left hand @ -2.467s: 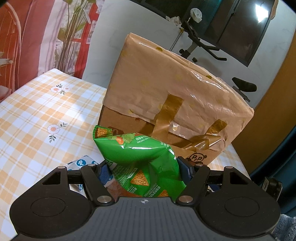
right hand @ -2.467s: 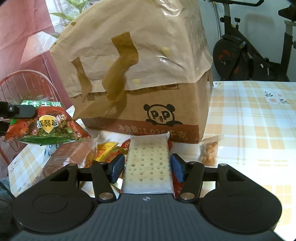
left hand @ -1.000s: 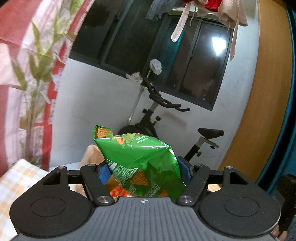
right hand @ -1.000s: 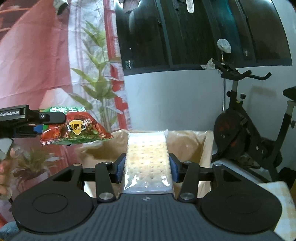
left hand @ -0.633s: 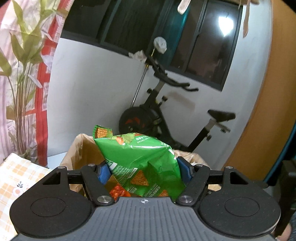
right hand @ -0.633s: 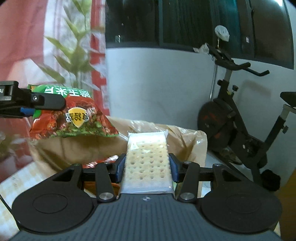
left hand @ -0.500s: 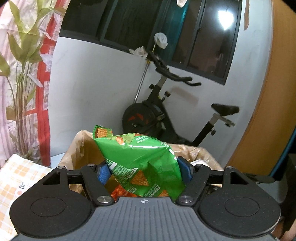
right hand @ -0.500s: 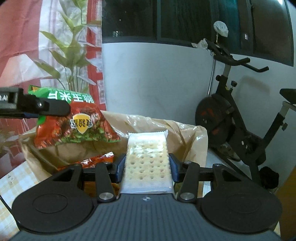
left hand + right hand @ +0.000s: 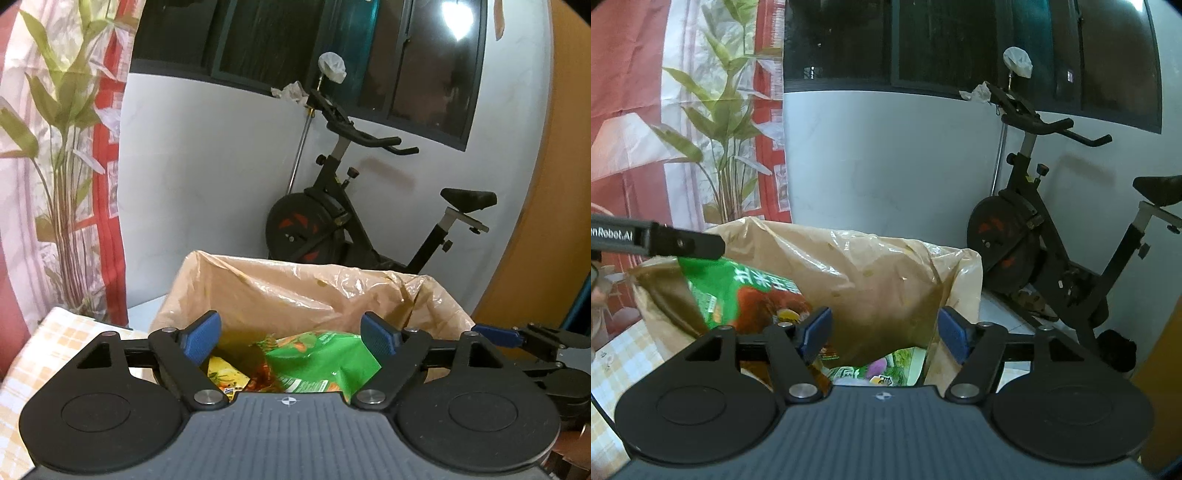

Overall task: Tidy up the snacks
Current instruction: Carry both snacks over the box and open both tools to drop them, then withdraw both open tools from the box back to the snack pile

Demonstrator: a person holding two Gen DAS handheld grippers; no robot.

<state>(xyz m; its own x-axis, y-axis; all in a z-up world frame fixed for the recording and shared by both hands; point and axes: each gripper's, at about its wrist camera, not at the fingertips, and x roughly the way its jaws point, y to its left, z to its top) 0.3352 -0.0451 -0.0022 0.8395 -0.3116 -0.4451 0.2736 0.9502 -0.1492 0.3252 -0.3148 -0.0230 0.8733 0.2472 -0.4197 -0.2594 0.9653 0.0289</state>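
Fingers of both the left gripper (image 9: 291, 334) and the right gripper (image 9: 884, 334) spread wide and empty above the lined box (image 9: 295, 291), where the green snack bag (image 9: 325, 362) lies inside.

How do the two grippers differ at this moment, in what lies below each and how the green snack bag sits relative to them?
The left gripper has the green snack bag lying loose directly below its gap; the right gripper has mostly the brown liner below its gap, with that bag off to its left. A yellow packet shows under the left gripper, a purple-printed pack under the right. Both are open, empty, and above the lined box.
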